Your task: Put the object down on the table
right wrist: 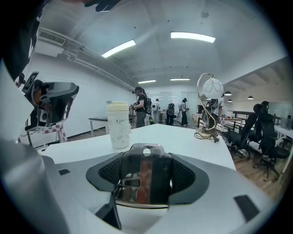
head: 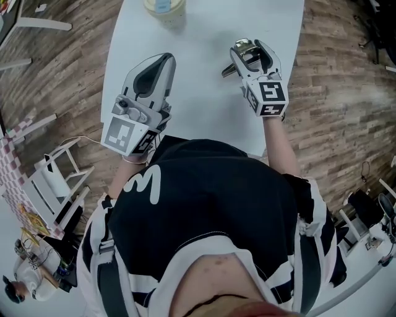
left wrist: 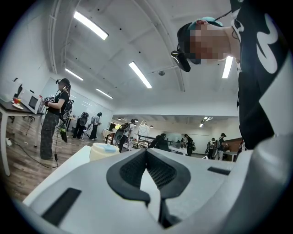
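Note:
My right gripper (head: pixel 250 54) hovers over the right half of the white table (head: pixel 204 93) and is shut on a small dark, shiny object (head: pixel 242 44). In the right gripper view the object (right wrist: pixel 145 176) stands upright between the pads, with a round hole at its top and a reddish stripe down its middle. My left gripper (head: pixel 161 60) is low over the table's left half. Its jaws (left wrist: pixel 146 157) are shut with nothing between them.
A cream lidded cup (head: pixel 164 9) stands at the table's far edge, also seen as the cup (right wrist: pixel 118 124) ahead of the right gripper. A wire lamp (right wrist: pixel 208 109) with a cord sits far right on the table. Office chairs (right wrist: pixel 263 132) and several people stand beyond.

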The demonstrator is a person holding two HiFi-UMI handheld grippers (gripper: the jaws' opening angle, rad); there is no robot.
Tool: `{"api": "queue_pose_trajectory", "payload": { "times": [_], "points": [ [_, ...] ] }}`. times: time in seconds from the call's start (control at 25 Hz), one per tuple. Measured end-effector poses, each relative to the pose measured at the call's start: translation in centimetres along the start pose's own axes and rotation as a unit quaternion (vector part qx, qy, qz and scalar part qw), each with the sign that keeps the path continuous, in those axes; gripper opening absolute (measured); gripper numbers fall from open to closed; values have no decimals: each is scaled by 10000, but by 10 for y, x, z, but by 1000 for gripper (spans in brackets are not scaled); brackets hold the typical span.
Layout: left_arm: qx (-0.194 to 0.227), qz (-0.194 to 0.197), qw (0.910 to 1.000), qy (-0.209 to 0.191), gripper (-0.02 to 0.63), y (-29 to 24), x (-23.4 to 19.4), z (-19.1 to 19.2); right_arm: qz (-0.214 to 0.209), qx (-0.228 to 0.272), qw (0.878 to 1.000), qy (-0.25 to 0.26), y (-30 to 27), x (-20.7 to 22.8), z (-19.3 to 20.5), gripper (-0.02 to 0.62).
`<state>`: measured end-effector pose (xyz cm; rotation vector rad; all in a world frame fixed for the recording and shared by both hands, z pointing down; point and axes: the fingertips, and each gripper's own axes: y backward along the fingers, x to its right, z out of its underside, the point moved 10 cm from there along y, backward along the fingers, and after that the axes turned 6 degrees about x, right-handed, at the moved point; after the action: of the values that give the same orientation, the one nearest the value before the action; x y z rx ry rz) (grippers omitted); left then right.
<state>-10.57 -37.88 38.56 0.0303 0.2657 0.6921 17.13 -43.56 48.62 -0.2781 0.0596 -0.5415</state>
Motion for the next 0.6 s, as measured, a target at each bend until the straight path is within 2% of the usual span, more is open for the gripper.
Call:
{"api": "queue_pose_trajectory", "payload": {
  "times": [0.16,0.28,0.44,0.6],
  "points": [
    [-34,-3,10000,49,5,-1,-1,1,40,-70,9999,66,-2,1,5,302],
    [109,54,9997,234,5,-5,2,-1,49,-169,9998,89,-4,2,9,302],
    [-31,13,10000,75,5,-2,-2,2,73,-245,9996,110,-7,4,15,302],
    [-50,-21,10000,79,5,-1,-3,3,82,-279,9995,124,-7,5,19,302]
  ]
}}
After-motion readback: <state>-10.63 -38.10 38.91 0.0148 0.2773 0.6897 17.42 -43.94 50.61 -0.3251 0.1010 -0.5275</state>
